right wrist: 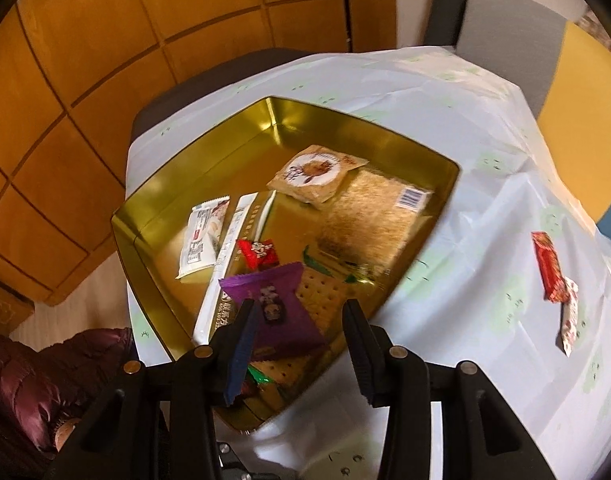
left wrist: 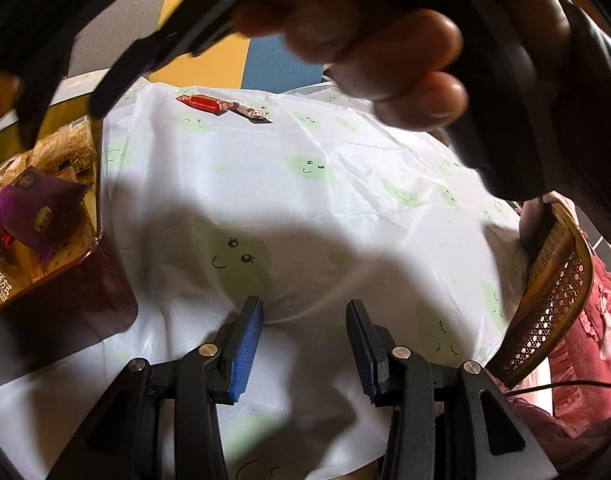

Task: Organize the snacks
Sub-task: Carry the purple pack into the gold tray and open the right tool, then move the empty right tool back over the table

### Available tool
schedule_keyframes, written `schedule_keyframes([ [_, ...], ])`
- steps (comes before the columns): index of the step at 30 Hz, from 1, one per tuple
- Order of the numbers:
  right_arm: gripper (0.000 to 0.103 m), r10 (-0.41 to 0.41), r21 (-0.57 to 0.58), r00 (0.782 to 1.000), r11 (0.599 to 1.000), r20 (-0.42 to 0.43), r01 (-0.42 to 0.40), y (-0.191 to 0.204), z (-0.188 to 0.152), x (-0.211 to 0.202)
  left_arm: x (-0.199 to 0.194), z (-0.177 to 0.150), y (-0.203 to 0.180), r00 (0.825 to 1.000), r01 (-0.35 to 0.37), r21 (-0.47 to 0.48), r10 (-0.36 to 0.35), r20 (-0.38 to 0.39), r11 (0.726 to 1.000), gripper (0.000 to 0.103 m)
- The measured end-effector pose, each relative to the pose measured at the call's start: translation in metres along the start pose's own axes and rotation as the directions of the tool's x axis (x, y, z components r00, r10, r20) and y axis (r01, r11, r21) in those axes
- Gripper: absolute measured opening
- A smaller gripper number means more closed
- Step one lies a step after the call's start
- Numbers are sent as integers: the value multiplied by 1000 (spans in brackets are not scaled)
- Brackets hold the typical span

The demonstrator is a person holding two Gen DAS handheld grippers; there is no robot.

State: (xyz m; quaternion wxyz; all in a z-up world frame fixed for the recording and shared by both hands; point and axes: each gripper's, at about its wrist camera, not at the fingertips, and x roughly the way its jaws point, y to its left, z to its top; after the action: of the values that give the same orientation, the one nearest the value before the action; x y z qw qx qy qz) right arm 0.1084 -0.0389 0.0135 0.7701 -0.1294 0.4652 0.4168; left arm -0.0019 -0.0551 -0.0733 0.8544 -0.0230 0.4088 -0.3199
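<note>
Right wrist view shows the right gripper (right wrist: pixel 301 312) hanging over the gold tin (right wrist: pixel 145 216), with a purple snack pack (right wrist: pixel 277 300) lying in the tin right under its blue pads; the jaws stand partly open, and nothing is squeezed between them. Left wrist view shows the left gripper (left wrist: pixel 305 312) partly open too, holding nothing, above the white cloth (left wrist: pixel 345 208) with green faces. A red snack (left wrist: pixel 199 103) and a small silver snack (left wrist: pixel 251 111) lie side by side on the cloth, well apart from both grippers and outside the tin.
</note>
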Motion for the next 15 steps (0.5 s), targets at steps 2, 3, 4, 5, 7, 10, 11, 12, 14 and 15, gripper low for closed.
schedule_keyframes([
  [2,44,-7,22,1000,1000,16,7,-6,-3,-8,0,0,0,1000,-1,0,1,-1,1000,44],
  [3,44,-15,36,1000,999,25,14,-10,-6,-14,0,0,0,1000,-3,1,3,-1,1000,44],
  [4,44,-20,46,999,999,31,19,-14,-8,-17,1,0,0,1000,-4,2,4,-1,1000,44],
  [5,44,-28,61,999,998,38,26,-18,-10,-23,1,0,-1,1000,-7,3,7,-2,1000,44],
  [7,44,-48,88,998,995,47,44,-28,-18,-32,1,0,-1,1000,-11,6,11,-3,1000,44],
  [10,44,-91,121,995,989,41,85,-46,-34,-44,2,0,-1,1000,-16,9,16,-6,1000,44],
  [11,44,-101,131,994,987,35,96,-52,-40,-47,2,0,-1,1000,-17,8,17,-8,1000,44],
  [12,44,-120,146,992,982,24,115,-62,-48,-51,2,1,-1,1000,-17,7,18,-10,1000,44],
  [14,44,-161,182,987,971,2,158,-80,-63,-57,2,1,-1,1000,-19,6,19,-13,1000,44],
  [15,44,-181,203,983,963,-12,180,-90,-72,-60,2,1,-2,1000,-21,7,21,-17,1000,45],
])
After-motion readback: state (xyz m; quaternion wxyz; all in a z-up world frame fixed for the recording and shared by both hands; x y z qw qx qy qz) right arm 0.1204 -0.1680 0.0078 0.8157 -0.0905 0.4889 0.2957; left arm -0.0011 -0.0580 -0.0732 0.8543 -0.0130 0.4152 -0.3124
